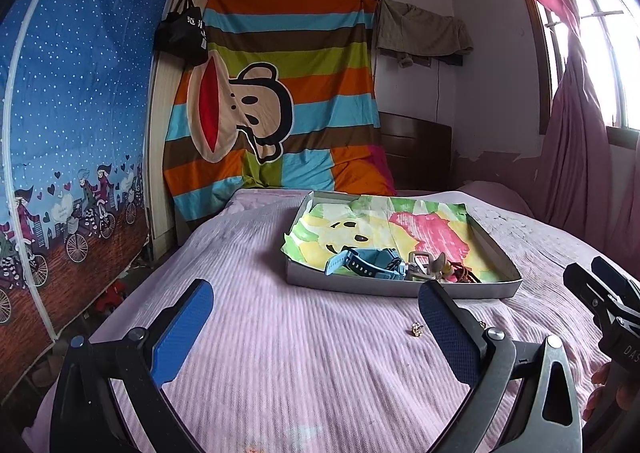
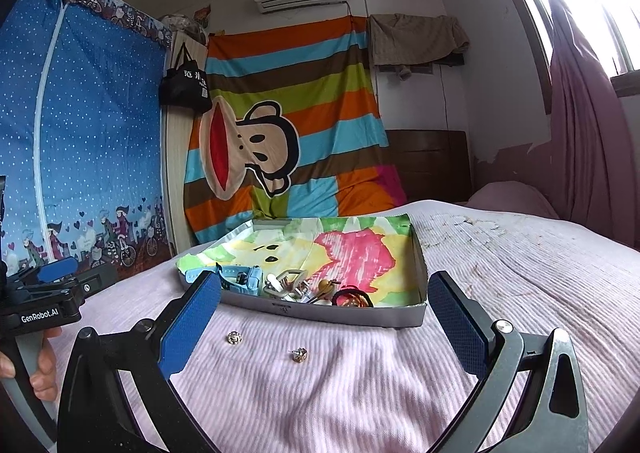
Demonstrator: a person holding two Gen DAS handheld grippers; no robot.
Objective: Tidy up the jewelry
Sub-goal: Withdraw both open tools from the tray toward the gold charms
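Observation:
A shallow grey box [image 2: 344,313] lined with a painted paper lies on the pink bedspread; its near edge holds a light blue watch [image 2: 244,277], metal clips and a dark hair tie [image 2: 352,298]. Two small sparkly earrings lie loose on the bedspread in front of it: one [image 2: 235,338] to the left, one [image 2: 299,354] nearer the middle. My right gripper [image 2: 324,329] is open, low over the bed, with both earrings between its fingers' lines. My left gripper [image 1: 316,333] is open too, left of the box [image 1: 400,287]; one earring [image 1: 417,329] lies just inside its right finger.
The bed [image 1: 280,373] fills the foreground, with a pillow [image 2: 508,197] at the far right. A striped monkey cloth [image 1: 276,93], a blue wardrobe cover [image 1: 72,133] on the left, and pink curtains [image 2: 588,153] by the window surround it. A hand [image 2: 40,369] grips the left tool.

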